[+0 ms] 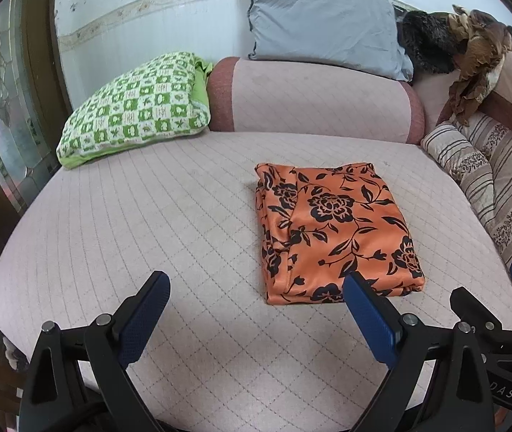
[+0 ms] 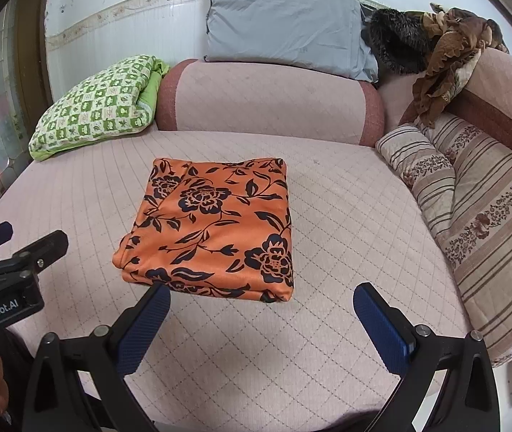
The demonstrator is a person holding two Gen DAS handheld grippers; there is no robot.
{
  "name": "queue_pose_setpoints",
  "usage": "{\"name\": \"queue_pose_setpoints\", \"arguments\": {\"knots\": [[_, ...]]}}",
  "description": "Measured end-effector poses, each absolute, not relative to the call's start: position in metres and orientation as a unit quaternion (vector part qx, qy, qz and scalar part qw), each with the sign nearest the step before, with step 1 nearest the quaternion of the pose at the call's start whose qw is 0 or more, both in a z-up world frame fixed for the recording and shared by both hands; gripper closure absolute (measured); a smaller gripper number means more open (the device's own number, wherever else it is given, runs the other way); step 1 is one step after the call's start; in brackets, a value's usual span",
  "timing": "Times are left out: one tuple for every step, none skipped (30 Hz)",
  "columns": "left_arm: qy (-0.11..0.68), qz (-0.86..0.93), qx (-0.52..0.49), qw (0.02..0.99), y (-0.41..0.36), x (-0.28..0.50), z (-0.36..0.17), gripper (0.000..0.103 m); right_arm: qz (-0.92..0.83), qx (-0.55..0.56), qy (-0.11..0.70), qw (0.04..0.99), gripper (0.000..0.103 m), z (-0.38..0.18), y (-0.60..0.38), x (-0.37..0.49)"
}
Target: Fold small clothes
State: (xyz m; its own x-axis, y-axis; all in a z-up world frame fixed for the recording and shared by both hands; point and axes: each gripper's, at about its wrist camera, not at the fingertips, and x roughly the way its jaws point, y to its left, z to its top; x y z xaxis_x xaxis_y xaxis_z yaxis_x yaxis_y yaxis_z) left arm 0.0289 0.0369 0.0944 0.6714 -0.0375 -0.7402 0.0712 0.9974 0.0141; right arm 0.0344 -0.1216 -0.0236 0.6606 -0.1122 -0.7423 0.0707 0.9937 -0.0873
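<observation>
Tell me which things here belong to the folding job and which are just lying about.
Part of the job: orange floral garment, already folded on the quilted seat; left gripper and right gripper, both open and empty.

Lying about: green checked pillow, grey pillow, striped cushion, brown ruffled cloth.

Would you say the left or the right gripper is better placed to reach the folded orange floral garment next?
Probably right. The right gripper, open, faces the orange floral garment squarely, its near edge between the fingers. The left gripper, also open, has it off to its right.
</observation>
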Motion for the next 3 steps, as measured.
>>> {"name": "queue_pose_setpoints", "arguments": {"knots": [[0.402,-0.031,0.024,0.915,0.0357,0.0288,0.0954,0.006,-0.050,-0.025,0.409,0.911,0.000,-0.0234,-0.1216,0.0345],[0.400,-0.031,0.026,0.916,0.0345,0.0286,0.0965,0.006,-0.050,-0.025,0.409,0.911,0.000,-0.0233,-0.1217,0.0347],[0.398,-0.032,0.027,0.916,0.0334,0.0289,0.0976,0.006,-0.050,-0.025,0.409,0.911,0.000,-0.0236,-0.1216,0.0346]]}}
